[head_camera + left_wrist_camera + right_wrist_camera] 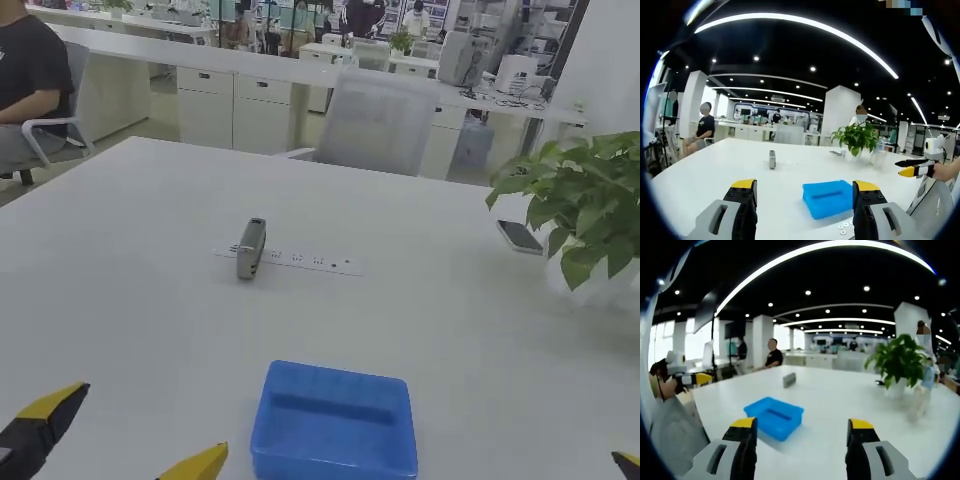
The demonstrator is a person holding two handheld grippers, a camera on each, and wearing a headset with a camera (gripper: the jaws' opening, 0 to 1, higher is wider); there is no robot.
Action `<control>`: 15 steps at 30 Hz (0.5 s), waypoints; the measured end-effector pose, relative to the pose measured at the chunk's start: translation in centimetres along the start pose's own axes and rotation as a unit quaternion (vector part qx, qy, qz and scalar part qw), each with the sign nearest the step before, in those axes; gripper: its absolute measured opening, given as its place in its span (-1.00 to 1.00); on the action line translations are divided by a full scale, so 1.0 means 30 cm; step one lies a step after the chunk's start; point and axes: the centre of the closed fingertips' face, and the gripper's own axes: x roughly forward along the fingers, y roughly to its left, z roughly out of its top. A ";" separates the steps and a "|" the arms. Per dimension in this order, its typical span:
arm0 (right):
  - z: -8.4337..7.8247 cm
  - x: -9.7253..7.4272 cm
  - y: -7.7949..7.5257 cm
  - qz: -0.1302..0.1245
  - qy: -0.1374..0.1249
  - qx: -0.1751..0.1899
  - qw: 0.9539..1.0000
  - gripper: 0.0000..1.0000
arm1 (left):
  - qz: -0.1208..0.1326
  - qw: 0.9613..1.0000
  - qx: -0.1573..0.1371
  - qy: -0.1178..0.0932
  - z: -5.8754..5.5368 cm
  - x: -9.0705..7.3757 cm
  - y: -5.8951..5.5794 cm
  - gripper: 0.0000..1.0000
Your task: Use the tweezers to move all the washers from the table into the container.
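- Left tongs (pixel 805 186): jaws spread wide with nothing between them, pointed across the tabletop (pixel 715 170) toward the blue container (pixel 827 198).
- Right tongs (pixel 802 424): jaws equally wide apart and empty, held off to the container's right side and well apart from it.
- Washers (pixel 843 228): a small cluster of pale rings lying flat on the tabletop, just beside the container's near edge on the person's side. They are too small to count.
- Key relation: in the left gripper view the washers sit low, just inside that tongs' right-hand jaw, closer in than the container.
- Judgement: the left tongs is the nearer one, and the washers lie between it and the container.
- The container's long side runs across the person. Its inside looks bare blue, so I judge no washer moved yet.
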 end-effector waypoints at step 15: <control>0.001 0.003 0.014 0.001 0.005 -0.002 1.000 0.39 | -0.001 1.000 0.002 0.005 0.001 0.002 -0.012 0.57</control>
